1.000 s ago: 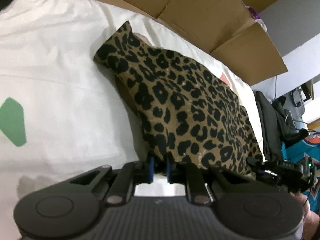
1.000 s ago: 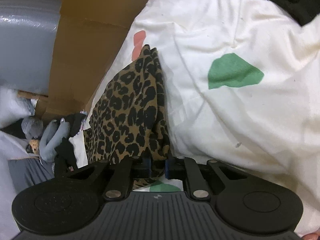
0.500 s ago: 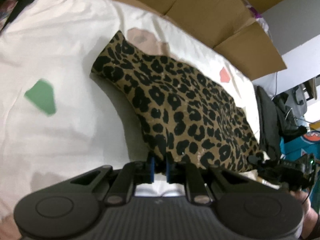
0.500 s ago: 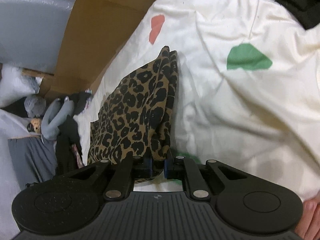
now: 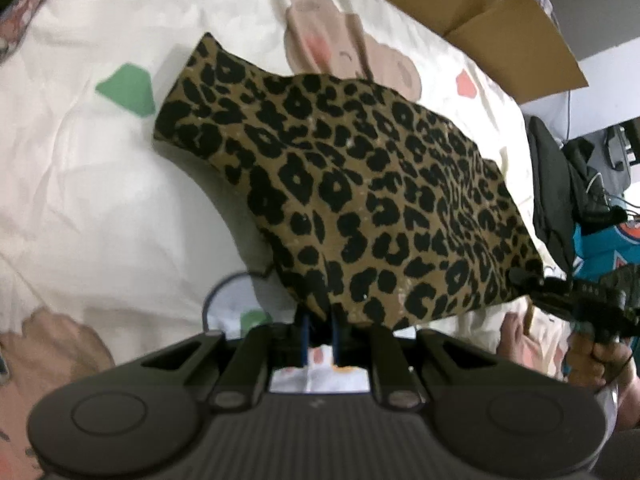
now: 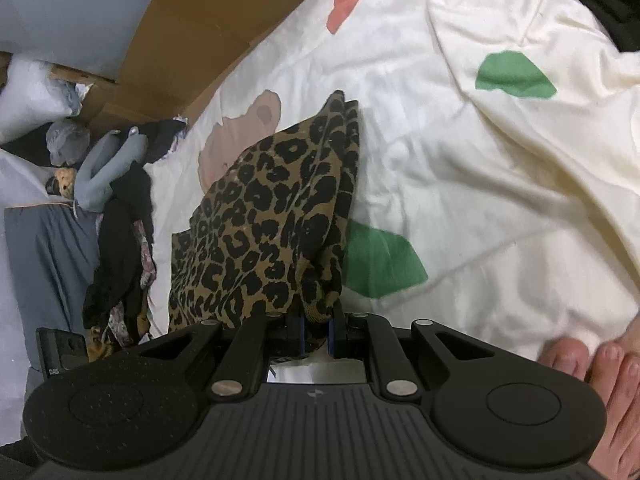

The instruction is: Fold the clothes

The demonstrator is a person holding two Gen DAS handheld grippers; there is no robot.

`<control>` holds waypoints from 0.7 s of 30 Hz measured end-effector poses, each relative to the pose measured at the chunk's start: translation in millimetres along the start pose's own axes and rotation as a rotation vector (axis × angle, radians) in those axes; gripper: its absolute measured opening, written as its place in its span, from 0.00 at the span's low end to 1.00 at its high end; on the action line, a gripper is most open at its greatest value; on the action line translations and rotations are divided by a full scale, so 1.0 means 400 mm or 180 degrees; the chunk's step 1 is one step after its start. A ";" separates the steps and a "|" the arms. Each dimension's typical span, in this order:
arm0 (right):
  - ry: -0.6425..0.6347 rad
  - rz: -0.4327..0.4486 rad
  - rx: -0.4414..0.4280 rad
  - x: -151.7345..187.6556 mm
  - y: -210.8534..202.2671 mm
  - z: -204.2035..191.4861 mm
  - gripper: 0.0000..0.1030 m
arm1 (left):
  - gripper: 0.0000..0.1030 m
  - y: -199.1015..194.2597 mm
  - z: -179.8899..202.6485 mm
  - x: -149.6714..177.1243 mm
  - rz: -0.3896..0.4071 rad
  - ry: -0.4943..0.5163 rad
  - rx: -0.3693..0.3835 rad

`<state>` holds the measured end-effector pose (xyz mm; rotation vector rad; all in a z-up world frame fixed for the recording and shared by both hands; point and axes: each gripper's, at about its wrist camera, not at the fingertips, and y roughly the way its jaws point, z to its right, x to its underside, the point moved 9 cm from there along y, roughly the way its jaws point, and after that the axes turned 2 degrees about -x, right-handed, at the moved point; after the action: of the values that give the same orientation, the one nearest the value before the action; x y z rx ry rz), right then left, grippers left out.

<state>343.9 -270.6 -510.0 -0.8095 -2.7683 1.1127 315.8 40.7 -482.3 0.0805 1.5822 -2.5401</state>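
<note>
Leopard-print garment (image 5: 360,200): hung over white patterned bedsheet (image 5: 100,200), clenched at corners by left gripper (image 5: 319,338) and right gripper (image 6: 317,334). Surroundings: cardboard box (image 5: 500,32) behind; clothes pile (image 6: 120,220) alongside bed.

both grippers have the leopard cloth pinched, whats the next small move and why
Probably carry both held corners forward over the far edge. The left gripper and right gripper are each shut on the leopard-print garment, its near edge raised off the white printed sheet.
</note>
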 end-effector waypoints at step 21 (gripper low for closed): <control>-0.0140 0.0588 0.0265 -0.179 -0.048 -0.003 0.07 | 0.10 0.151 0.137 0.135 -0.0745 0.0216 0.0373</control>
<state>397.4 -316.3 -486.4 -1.0607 -2.7057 1.2805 273.3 -40.0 -518.3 -0.0063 1.5477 -2.8365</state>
